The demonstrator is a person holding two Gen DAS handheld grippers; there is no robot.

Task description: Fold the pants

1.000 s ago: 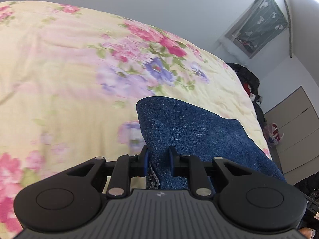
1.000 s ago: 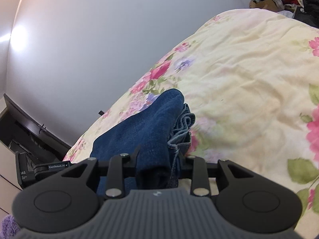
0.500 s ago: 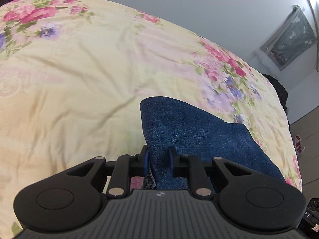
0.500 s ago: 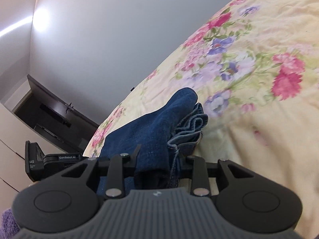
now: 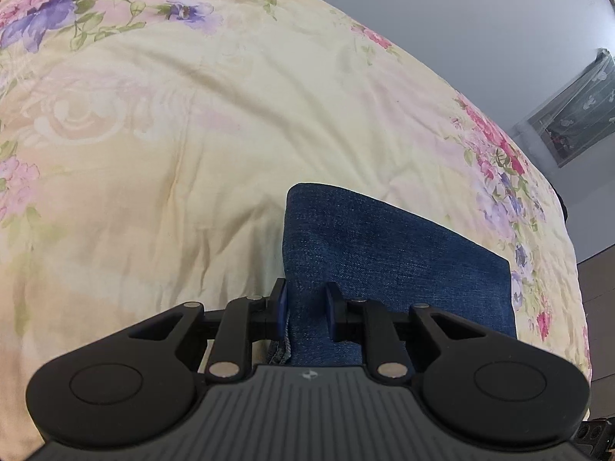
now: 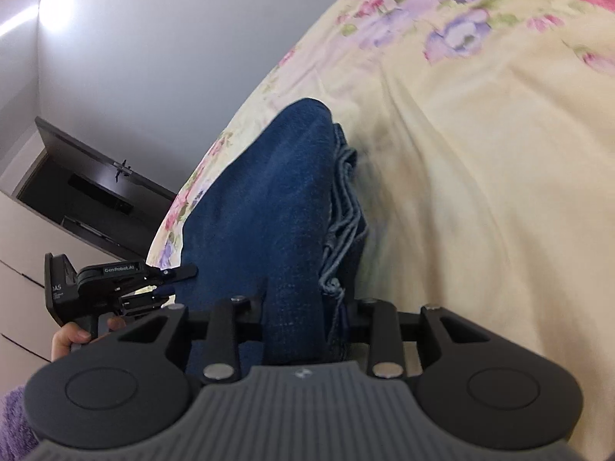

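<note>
Dark blue denim pants point(image 5: 384, 253), folded into several layers, hang between both grippers above a floral bedspread point(image 5: 161, 161). My left gripper point(image 5: 305, 307) is shut on one end of the folded edge, its blue pads pinching the cloth. My right gripper point(image 6: 303, 307) is shut on the other end of the pants point(image 6: 269, 199), where frayed hems show beside the fold. The left gripper point(image 6: 115, 280) also shows in the right wrist view, held by a hand point(image 6: 73, 336) at the lower left.
The pale yellow bedspread point(image 6: 480, 153) with pink and purple flowers fills most of both views. A dark shelf unit point(image 6: 88, 188) stands by the grey wall at the left. A curtained window point(image 5: 572, 115) is at the far right. A purple sleeve point(image 6: 11, 418) is at the corner.
Both grippers have carried the pants across the bed and lower toward the bedspread. The bedspread now looks closer and the room's far clutter has left both views. Both grips are unchanged.
</note>
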